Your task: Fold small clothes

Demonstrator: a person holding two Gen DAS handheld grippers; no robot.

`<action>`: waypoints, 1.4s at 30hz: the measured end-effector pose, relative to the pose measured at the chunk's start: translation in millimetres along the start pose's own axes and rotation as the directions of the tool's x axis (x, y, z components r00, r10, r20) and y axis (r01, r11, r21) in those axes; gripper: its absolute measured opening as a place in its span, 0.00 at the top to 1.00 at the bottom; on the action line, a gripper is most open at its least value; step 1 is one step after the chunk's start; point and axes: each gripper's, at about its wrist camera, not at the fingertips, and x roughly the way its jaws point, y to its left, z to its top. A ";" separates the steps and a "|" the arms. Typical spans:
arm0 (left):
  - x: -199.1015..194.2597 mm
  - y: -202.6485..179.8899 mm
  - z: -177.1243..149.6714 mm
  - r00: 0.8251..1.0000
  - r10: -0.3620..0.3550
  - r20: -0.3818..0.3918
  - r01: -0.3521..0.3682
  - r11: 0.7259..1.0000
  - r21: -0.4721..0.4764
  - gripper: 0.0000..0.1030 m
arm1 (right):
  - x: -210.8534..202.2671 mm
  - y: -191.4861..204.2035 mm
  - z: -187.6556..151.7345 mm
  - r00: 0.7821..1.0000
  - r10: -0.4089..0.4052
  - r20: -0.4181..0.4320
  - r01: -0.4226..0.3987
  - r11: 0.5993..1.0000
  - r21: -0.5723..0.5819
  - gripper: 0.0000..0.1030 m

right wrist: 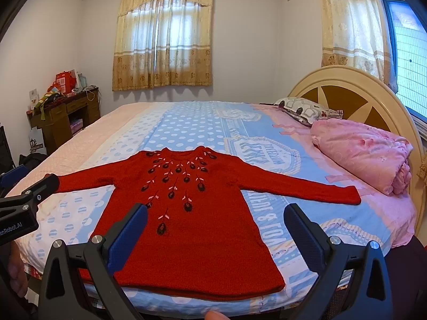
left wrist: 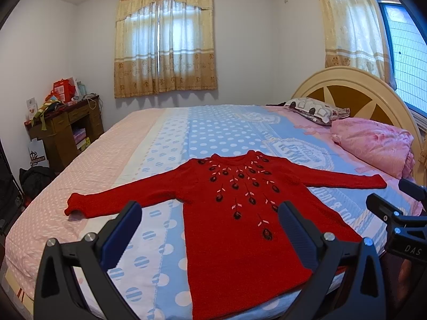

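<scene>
There the sweater point(left wrist: 240, 213) lay, red, flat on its back on the bed point(left wrist: 165, 144), neck toward the far side and hem at the near edge. Both sleeves were spread straight out to the sides, one cuff on the pale pink dotted strip, the other reaching toward the pink quilt point(left wrist: 373, 146). Dark flower embroidery with pink leaves fanned down from the collar. Nothing was folded yet.

The left gripper point(left wrist: 210, 221) hung above the near edge, jaws wide apart and holding nothing, the sweater's lower left side showing between them. The right gripper point(right wrist: 216, 224) hovered just beside it, equally spread and empty, framing the hem point(right wrist: 192, 290). Neither touched the cloth. Each tool showed up at the edge of the other's view.

Beyond, the sheet ran in blue dotted and pink bands. The rolled quilt sat by the headboard point(right wrist: 355, 90), with a patterned pillow point(right wrist: 307, 109) behind it. A dark wooden desk point(left wrist: 66, 125) piled with boxes stood in the far left corner, and yellow curtains point(left wrist: 165, 40) covered the window on the back wall.
</scene>
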 end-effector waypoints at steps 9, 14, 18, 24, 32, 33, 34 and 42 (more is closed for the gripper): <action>2.7 1.1 -0.8 1.000 0.002 -0.006 -0.002 1.000 0.004 0.00 | 3.2 -2.7 -2.1 1.000 -0.002 -0.007 0.002 1.000 0.005 0.01; 2.6 0.8 -0.8 1.000 0.003 -0.008 -0.003 1.000 0.003 0.00 | 3.2 -2.5 -2.0 1.000 -0.004 -0.008 0.004 1.000 0.005 0.01; 2.9 1.1 -0.9 1.000 0.002 -0.009 -0.002 1.000 0.003 0.00 | 3.2 -3.1 -1.7 1.000 -0.002 -0.009 0.002 1.000 0.005 0.01; 3.0 1.2 -1.5 1.000 0.003 -0.010 -0.003 1.000 0.004 0.00 | 3.9 -3.1 -3.1 1.000 -0.005 -0.010 0.005 1.000 0.002 0.01; 3.2 0.4 -2.0 1.000 0.004 -0.009 -0.004 1.000 0.006 0.00 | 3.9 -3.5 -2.5 1.000 -0.005 -0.013 0.005 1.000 0.004 0.01; 3.3 0.8 -2.2 1.000 0.005 -0.010 -0.005 1.000 0.006 0.00 | 4.0 -3.7 -3.0 1.000 -0.005 -0.013 0.005 1.000 0.004 0.01; 3.2 0.8 -2.3 1.000 0.005 -0.011 -0.005 1.000 0.005 0.00 | 4.0 -3.8 -2.5 1.000 -0.005 -0.014 0.005 1.000 0.004 0.01; 4.1 0.8 -3.1 1.000 0.005 -0.012 -0.005 1.000 0.005 0.00 | 4.8 -3.9 -3.6 1.000 -0.006 -0.016 0.006 1.000 0.003 0.01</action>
